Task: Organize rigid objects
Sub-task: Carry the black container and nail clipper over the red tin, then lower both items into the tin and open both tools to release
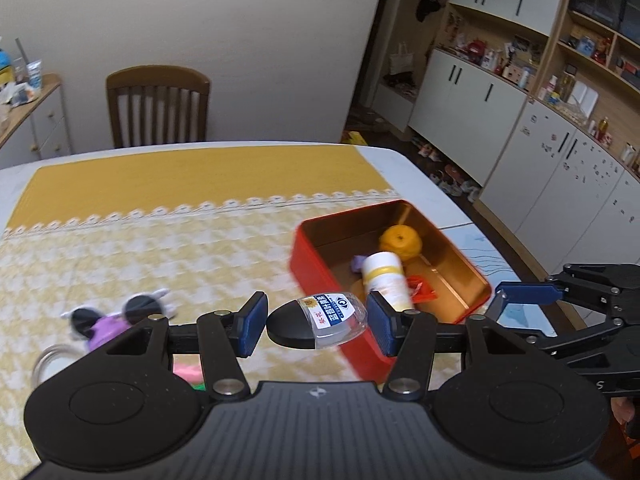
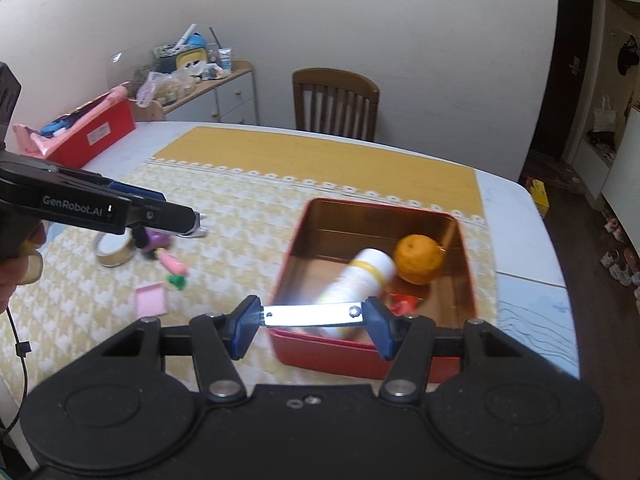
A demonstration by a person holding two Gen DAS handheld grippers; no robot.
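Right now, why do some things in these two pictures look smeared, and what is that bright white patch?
Left wrist view: the purple toy and patterned tablecloth are motion-smeared, while the left gripper and its small bottle stay sharp. Right wrist view: the metal strip in the right gripper glares white, the white bottle blurs, and the table edges bow from the fisheye lens.

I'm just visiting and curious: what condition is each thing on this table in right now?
Left tool: shut on a small black-capped bottle, above the table.
Right tool: shut on a flat shiny metal piece.
Red tin: open, lidless.
White bottle: lying on its side in the tin.
Orange: in the tin, beside the bottle.
Tape roll: flat on the cloth.
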